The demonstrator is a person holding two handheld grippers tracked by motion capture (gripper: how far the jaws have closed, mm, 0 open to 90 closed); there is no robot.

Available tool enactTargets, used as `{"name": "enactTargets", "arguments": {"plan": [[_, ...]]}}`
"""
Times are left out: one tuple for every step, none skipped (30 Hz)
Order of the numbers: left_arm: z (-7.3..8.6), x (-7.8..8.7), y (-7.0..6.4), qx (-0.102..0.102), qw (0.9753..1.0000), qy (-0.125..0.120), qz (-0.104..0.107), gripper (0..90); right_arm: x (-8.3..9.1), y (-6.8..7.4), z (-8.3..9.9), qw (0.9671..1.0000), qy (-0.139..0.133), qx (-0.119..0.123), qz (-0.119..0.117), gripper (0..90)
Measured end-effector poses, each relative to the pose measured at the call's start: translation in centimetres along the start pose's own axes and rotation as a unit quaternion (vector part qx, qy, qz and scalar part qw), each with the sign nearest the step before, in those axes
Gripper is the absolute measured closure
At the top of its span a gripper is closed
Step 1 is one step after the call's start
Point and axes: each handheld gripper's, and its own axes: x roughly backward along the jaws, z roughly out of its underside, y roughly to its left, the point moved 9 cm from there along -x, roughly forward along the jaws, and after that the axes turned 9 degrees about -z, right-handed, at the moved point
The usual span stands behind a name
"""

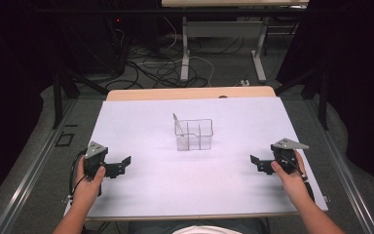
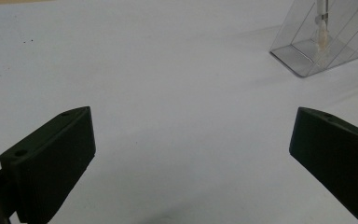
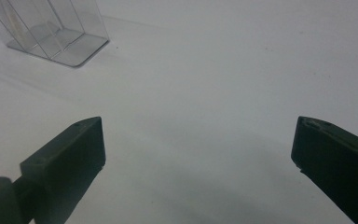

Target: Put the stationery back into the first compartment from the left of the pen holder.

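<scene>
Two hands come up from the bottom edge of my high view, one on each side, and each holds a black gripper. On my left, the left gripper (image 1: 125, 162) sits low over the white table (image 1: 141, 195), near its left side. Its jaws stand wide apart with nothing between them. In the left gripper view I see only bare white table between the two black jaws.

On my right, the right gripper (image 1: 254, 161) sits near the right side of the table. Its jaws are wide apart too, and they hold nothing. Both grippers point in toward the middle.

Between them, a bit farther back, stands a clear plastic box (image 1: 195, 135) with walls inside that split it into parts. It is well apart from both grippers. A thin stick (image 1: 177, 123) leans in its left part and pokes out over the rim. In the left gripper view its lower end (image 2: 321, 39) looks pale and soft, maybe a small brush, but it is too blurry for me to tell.
</scene>
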Motion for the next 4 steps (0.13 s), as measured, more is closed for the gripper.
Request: {"name": "enactTargets", "arguments": {"plan": [[-0.01, -0.02, -0.01, 0.000, 1.0000, -0.001, 0.000, 0.3, -0.02, 0.04, 0.12, 1.0000, 0.003, -0.003, -0.002, 2.6], [-0.01, -0.03, -0.01, 0.000, 1.0000, -0.001, 0.000, 0.3, -0.10, 0.05, 0.23, 1.0000, 0.005, -0.003, -0.003, 2.6], [-0.01, -0.03, -0.02, 0.000, 1.0000, -0.001, 0.000, 0.3, -0.15, 0.06, 0.32, 1.0000, 0.007, -0.003, -0.002, 2.7], [-0.02, -0.04, -0.02, 0.000, 1.0000, 0.000, -0.001, 0.3, -0.19, 0.08, 0.35, 1.0000, 0.009, -0.002, -0.002, 2.8]]}}
